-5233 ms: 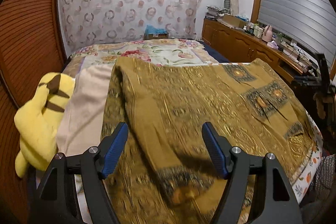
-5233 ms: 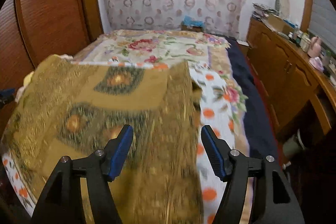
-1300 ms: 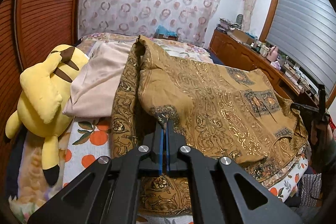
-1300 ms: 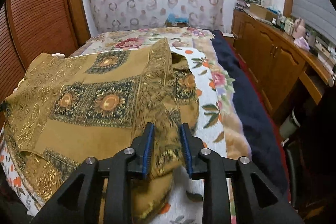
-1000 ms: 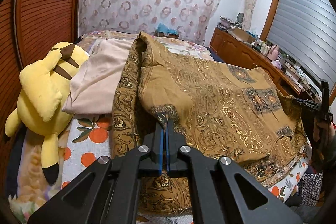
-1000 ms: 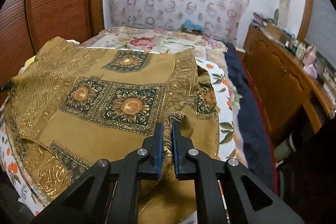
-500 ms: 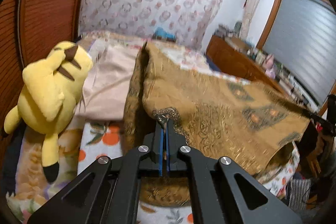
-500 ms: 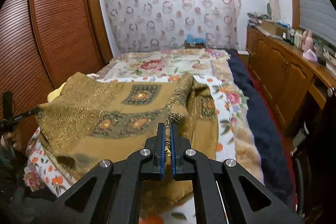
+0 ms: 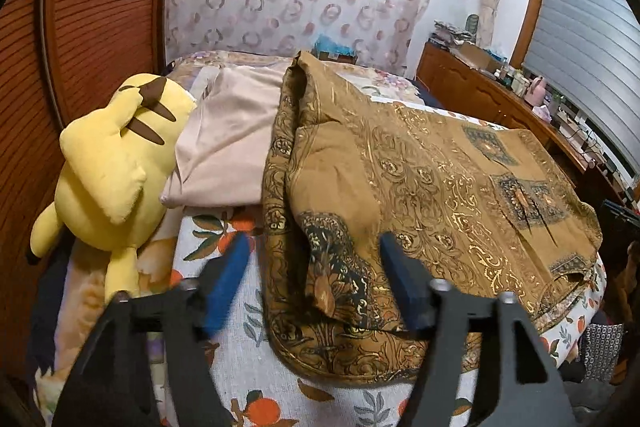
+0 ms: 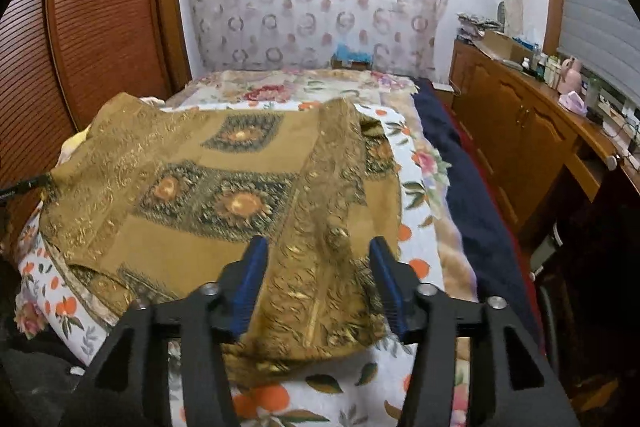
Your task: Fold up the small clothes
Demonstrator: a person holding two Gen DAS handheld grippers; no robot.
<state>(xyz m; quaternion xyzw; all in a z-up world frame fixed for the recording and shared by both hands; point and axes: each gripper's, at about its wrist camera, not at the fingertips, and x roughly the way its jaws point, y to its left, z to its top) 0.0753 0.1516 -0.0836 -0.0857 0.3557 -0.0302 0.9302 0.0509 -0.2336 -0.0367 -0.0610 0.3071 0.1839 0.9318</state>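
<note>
- Right now the left gripper [image 9: 314, 275] has its jaws spread wide and holds nothing; the folded corner of the brown patterned garment [image 9: 432, 187] lies between the blue pads [image 9: 224, 279], touched by neither.
- Likewise the right gripper [image 10: 316, 279] is wide open and empty, with the garment's other near corner [image 10: 320, 267] lying below and between its pads.
- Spread flat across the middle of both frames, the garment rests on the bed sheet printed with oranges [image 9: 248, 359], one side doubled over along the left view's centre; that flat lie probably keeps the fold from sliding.
- Judging by this, one fold is set down and more folding remains.
- At the left of the left view sits a yellow plush toy [image 9: 112, 163], with a beige cloth [image 9: 232, 143] just beside the garment's edge.
- No basket or box for clothes shows near the garment; a cardboard box [image 10: 504, 45] on the wooden counter [image 10: 532, 131] at the right is too far off to tell its contents.
</note>
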